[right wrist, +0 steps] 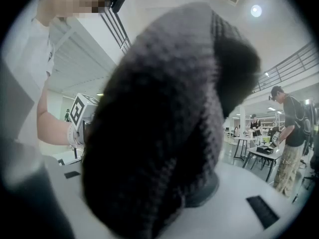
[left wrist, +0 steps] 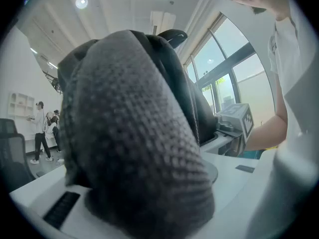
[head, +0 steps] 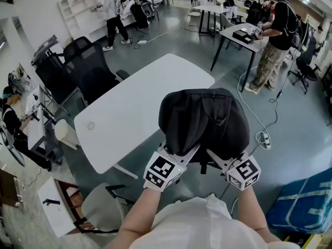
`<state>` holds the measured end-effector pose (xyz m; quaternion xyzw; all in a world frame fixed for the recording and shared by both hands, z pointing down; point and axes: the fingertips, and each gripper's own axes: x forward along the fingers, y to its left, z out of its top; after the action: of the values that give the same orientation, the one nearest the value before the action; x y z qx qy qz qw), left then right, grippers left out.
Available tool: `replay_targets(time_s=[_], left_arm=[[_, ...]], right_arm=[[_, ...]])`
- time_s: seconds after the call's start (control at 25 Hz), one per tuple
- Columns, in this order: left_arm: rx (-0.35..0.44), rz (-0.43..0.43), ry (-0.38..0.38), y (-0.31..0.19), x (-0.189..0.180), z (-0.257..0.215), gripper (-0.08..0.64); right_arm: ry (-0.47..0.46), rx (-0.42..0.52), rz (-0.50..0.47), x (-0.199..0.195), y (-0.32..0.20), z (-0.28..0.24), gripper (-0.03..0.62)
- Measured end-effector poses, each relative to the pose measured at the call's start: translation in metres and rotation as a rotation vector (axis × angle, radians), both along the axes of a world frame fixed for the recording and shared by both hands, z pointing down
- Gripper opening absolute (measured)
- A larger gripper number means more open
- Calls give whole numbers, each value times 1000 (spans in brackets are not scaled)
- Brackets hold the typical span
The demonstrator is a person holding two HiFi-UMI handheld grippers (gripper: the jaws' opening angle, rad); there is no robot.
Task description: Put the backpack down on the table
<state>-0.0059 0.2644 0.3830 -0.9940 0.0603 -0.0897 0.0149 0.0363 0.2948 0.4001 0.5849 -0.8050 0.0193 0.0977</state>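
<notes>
A black backpack [head: 202,121] hangs in the air in front of me, just past the right edge of the white table [head: 129,113]. My left gripper [head: 179,157] grips it from below on the left, and my right gripper [head: 218,160] on the right. In the left gripper view a grey padded strap [left wrist: 134,133] fills the space between the jaws of the left gripper [left wrist: 149,193]. In the right gripper view a dark padded strap [right wrist: 164,123] likewise sits clamped in the right gripper [right wrist: 159,193]. The fingertips are hidden under the fabric.
Black office chairs [head: 88,66] stand at the table's left side and a white chair [head: 104,206] at its near corner. A person [head: 277,35] stands at a dark-legged table to the right. A cable and power strip [head: 263,138] lie on the floor. A blue bag [head: 303,201] sits bottom right.
</notes>
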Motion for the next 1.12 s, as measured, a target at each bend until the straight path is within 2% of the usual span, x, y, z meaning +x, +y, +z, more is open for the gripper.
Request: replay_targets(time_s=[1.12], left_arm=[[1,-1,9,-15,-23,3,141]], right_arm=[[-12,8,-17,-23,-16,2,221]])
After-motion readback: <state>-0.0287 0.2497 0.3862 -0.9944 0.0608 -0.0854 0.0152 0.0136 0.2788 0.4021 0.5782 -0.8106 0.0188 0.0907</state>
